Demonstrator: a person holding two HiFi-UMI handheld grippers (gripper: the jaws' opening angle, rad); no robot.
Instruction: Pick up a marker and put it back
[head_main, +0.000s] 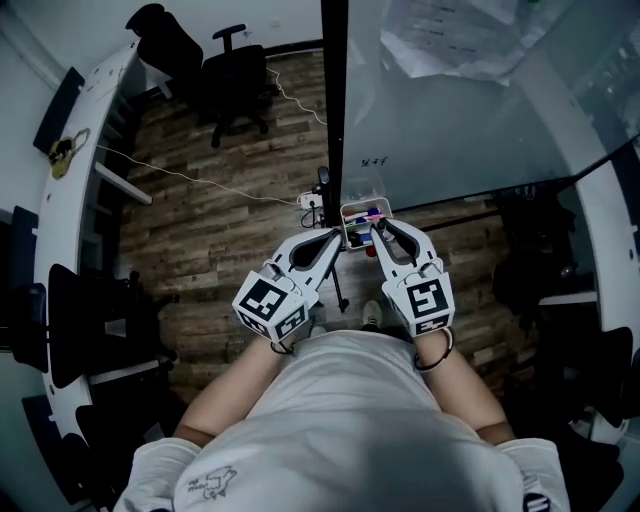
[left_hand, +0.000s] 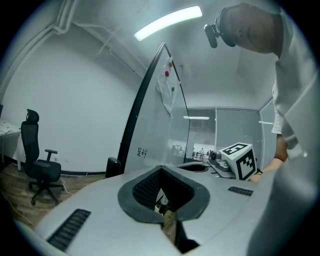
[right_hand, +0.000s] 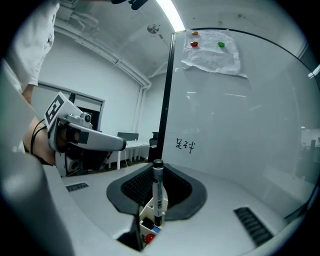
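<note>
My right gripper (right_hand: 158, 176) is shut on a black marker (right_hand: 158, 197), which stands upright between its jaws with the cap on top. Just below it is the small white marker tray (right_hand: 145, 226), with red and blue markers in it. In the head view both grippers point at that tray (head_main: 347, 222) on the lower edge of the glass whiteboard (head_main: 450, 110). The right gripper (head_main: 376, 233) is at the tray's front. My left gripper (head_main: 338, 240) is close beside it on the left; its jaws (left_hand: 161, 172) look closed with nothing held.
Papers (head_main: 450, 35) hang on the board under coloured magnets (right_hand: 207, 44), and a small scribble (right_hand: 185, 145) is written on it. A black office chair (head_main: 235, 80) stands on the wooden floor to the left, with cables (head_main: 200, 180) trailing across it. Desks line both sides.
</note>
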